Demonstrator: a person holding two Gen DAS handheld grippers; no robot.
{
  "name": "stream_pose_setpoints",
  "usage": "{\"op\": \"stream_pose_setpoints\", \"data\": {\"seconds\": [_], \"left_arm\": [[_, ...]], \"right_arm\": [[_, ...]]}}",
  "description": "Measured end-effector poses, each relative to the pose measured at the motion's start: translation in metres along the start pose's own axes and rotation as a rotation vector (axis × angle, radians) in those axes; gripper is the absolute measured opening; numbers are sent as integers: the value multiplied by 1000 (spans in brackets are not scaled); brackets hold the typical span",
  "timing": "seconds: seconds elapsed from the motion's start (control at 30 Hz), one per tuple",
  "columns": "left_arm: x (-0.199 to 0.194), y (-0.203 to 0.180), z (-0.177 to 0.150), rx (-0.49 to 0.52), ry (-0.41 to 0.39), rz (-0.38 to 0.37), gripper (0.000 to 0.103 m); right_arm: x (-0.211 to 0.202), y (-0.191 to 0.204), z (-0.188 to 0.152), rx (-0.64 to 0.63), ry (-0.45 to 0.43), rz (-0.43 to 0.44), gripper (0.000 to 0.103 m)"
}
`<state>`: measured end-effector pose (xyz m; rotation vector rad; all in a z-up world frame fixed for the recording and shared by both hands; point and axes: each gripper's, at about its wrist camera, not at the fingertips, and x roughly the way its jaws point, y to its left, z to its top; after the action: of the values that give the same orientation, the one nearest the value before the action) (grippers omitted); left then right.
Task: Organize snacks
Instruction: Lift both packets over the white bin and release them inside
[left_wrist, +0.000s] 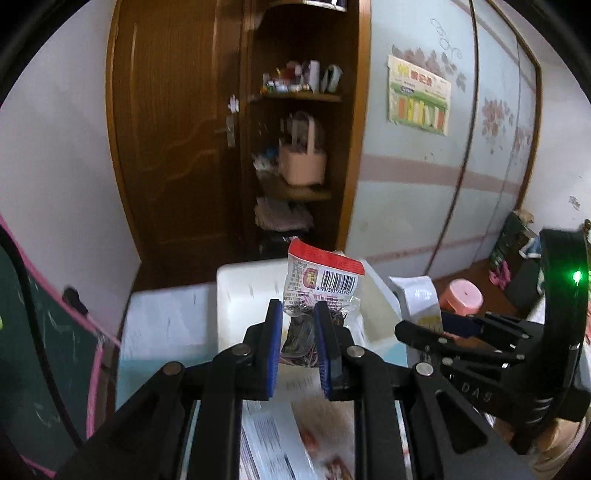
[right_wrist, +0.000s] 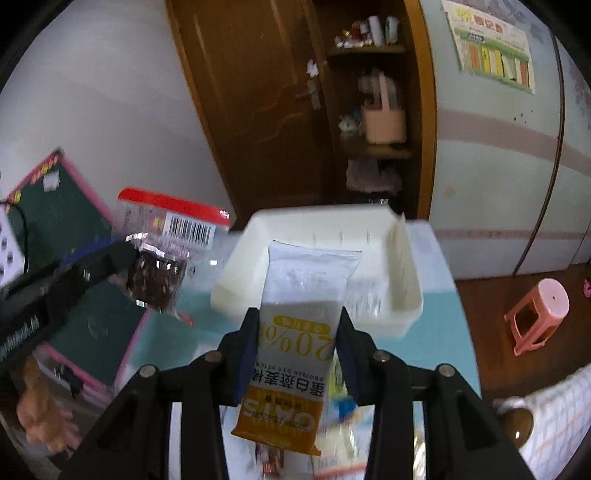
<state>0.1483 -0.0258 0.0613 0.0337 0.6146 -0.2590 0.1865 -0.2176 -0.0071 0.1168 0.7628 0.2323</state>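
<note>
My left gripper (left_wrist: 297, 310) is shut on a clear snack packet with a red top and a barcode (left_wrist: 321, 280), held upright above the table in front of a white plastic bin (left_wrist: 243, 288). The same packet shows in the right wrist view (right_wrist: 166, 236), at the left. My right gripper (right_wrist: 297, 325) is shut on a white and orange oat bar packet (right_wrist: 295, 332), held just in front of the white bin (right_wrist: 402, 266). The right gripper with its packet also shows in the left wrist view (left_wrist: 421, 295), at the right.
The bin stands on a light blue table (right_wrist: 443, 332). More snack packets lie blurred on the table under the grippers (left_wrist: 295, 435). A green chalkboard with a pink frame (right_wrist: 62, 218) is at the left. A pink stool (right_wrist: 539, 314) stands on the floor at the right. A brown cabinet with shelves (left_wrist: 295, 147) stands behind.
</note>
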Motion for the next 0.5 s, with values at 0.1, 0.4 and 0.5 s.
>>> {"op": "stream_pose_setpoints", "data": {"seconds": [0.1,0.4,0.5], "left_arm": [[21,2,29,-1,-6,32,15],[113,26,63,-32,65,91,15],[136,30,62,-38,99,95,15]], "right_arm": [[13,-6,39,17,-20,-17,40],[73,-27,105,63,12,-97,41],[91,-31,108,60,31,-127,41]]}}
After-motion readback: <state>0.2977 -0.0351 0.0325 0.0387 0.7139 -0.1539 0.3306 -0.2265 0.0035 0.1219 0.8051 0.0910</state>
